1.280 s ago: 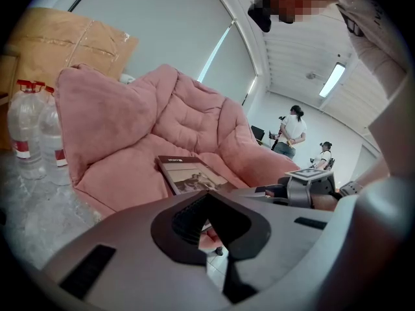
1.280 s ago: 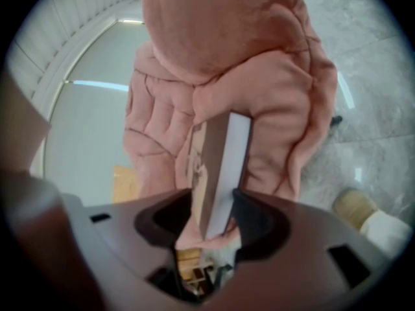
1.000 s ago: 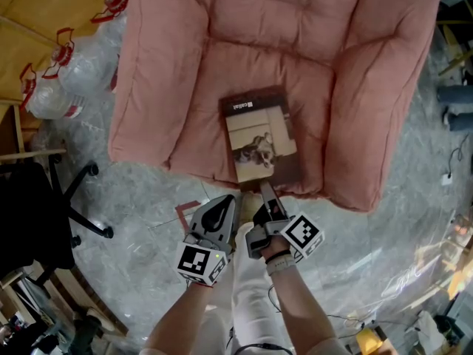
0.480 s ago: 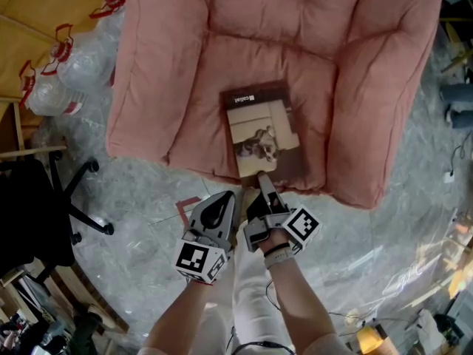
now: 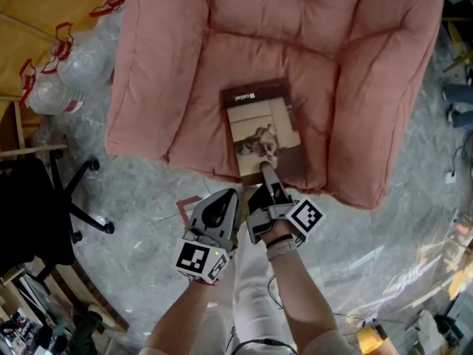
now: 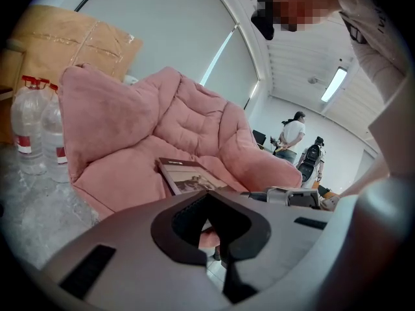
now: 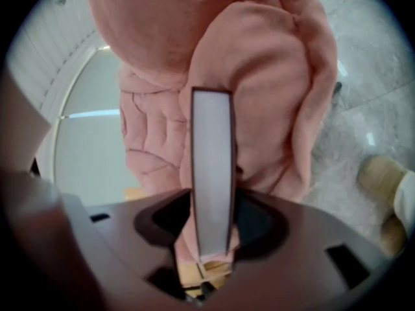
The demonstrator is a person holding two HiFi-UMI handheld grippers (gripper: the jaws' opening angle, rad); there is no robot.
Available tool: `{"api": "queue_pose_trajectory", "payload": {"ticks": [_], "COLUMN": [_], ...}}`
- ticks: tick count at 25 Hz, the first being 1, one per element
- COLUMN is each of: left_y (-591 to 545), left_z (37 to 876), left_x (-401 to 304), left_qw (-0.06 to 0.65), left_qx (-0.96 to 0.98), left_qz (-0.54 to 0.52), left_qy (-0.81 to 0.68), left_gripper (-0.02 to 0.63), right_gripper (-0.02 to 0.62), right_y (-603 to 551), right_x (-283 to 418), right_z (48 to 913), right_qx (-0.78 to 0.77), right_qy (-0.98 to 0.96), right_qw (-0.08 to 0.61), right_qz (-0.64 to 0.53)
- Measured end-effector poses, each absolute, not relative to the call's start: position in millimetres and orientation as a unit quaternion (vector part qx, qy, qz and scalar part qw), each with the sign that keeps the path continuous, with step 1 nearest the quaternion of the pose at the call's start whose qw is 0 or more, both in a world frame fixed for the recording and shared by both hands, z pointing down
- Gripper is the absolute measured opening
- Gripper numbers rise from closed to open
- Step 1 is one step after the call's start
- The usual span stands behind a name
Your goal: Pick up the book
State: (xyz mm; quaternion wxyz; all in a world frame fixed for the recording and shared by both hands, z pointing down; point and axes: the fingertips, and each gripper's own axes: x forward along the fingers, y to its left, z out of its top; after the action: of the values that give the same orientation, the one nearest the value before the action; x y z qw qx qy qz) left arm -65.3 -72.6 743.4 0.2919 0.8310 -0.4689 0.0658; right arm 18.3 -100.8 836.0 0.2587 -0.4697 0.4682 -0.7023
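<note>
A pink armchair (image 5: pixel 185 65) stood on a grey marbled floor (image 5: pixel 140 191), and the book (image 5: pixel 262 128) lay flat on its seat cushion, right of the middle. Its dark title strip was at the far end and its near end reached the cushion's front edge. The cover was dark brown with a cream picture panel.

The right gripper (image 5: pixel 267 171) was at the book's near end, rolled onto its side. In the right gripper view the pale page block ran edge-on straight between the 2 jaws. Those jaws had just been opening and stood spread as wide as they go, one on each face of the book. I could not see the pads pressing on it, and the book rested on the cushion.

The left gripper (image 5: pixel 224 202) hung just left of the right one, above the floor and short of the armchair's front. Its jaws were pressed together with nothing between them, and the book showed beyond them, well apart.

Far left of the armchair, large clear water bottles (image 5: pixel 55 80) with red handles stood beside brown cardboard (image 5: pixel 44 13). A black office chair (image 5: pixel 44 213) stood nearer on that side. In the left gripper view, a person (image 6: pixel 292 135) stood far back in the room.
</note>
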Motion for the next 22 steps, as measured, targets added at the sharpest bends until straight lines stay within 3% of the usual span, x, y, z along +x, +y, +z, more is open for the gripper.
{"api": "queue_pose_trajectory", "payload": {"ticks": [4,22], "left_y": [-85.5,-107.2], "left_z": [734.8,704.9], "left_x": [-69.1,-70.6], "left_qw": [0.288,0.278], "left_qx": [0.829,0.832], "left_qz": [0.05,0.045], "left_qy": [-0.478,-0.478], "left_gripper": [0.021,0.021], "right_gripper": [0.181,0.16], "right_y": [-99.5,-94.2], "right_x": [19.7,35.2], "right_z": [832.8,787.7], "right_qx": [-0.462,-0.439], "right_qy": [0.492,0.522], "right_qw": [0.249,0.265], "right_qz": [-0.695,-0.682]}}
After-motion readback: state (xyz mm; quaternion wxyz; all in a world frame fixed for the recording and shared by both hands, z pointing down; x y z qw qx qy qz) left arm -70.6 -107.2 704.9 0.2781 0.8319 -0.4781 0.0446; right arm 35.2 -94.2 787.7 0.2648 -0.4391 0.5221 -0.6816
